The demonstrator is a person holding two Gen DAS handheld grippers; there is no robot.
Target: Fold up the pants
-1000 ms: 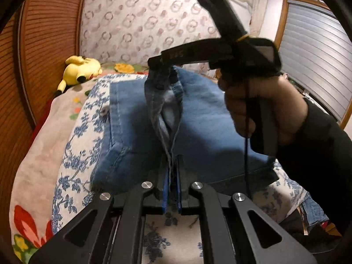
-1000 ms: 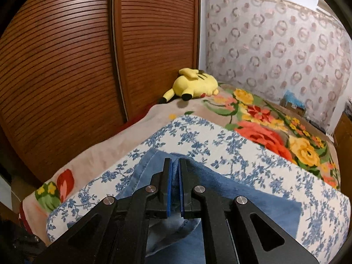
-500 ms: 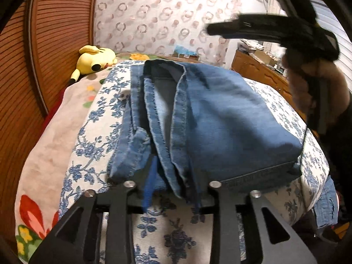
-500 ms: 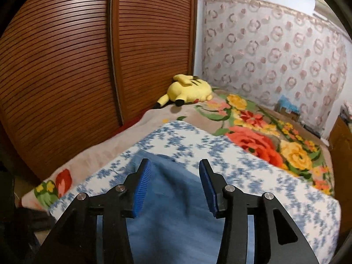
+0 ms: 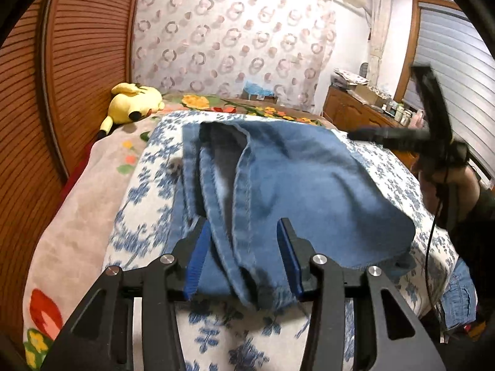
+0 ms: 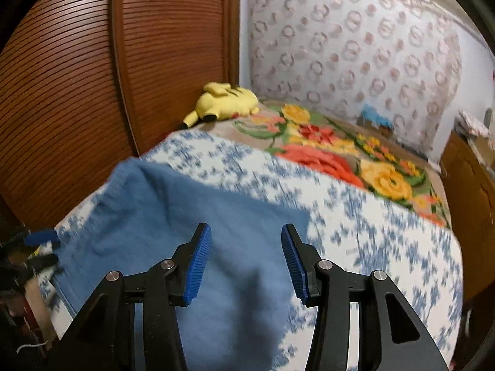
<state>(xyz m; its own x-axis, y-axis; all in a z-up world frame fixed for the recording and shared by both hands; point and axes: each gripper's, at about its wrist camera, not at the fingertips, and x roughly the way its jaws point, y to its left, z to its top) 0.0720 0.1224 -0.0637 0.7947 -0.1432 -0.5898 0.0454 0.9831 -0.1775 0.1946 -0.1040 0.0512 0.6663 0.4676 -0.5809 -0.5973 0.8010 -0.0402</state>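
No brand, label or writing can be read in either view.

The left wrist view alone shows the seamed edge of the pants [image 5: 278,185], a window blind [image 5: 458,71], a cluttered wooden cabinet [image 5: 355,108], and the right gripper [image 5: 355,134] in a hand [image 5: 439,182] off the right side of the pants. The right wrist view alone shows the large flowers of the blanket [image 6: 346,154].

The pants lie folded on the blue-flowered sheet [image 5: 142,204]. Left gripper [image 5: 244,247]: jaws opening, seamed edge lying loose between them, not pinched. Right gripper [image 6: 246,256]: jaws opening above plain denim [image 6: 191,213], gripping nothing. A yellow plush toy [image 6: 225,102] lies near the slatted door [image 6: 77,77].
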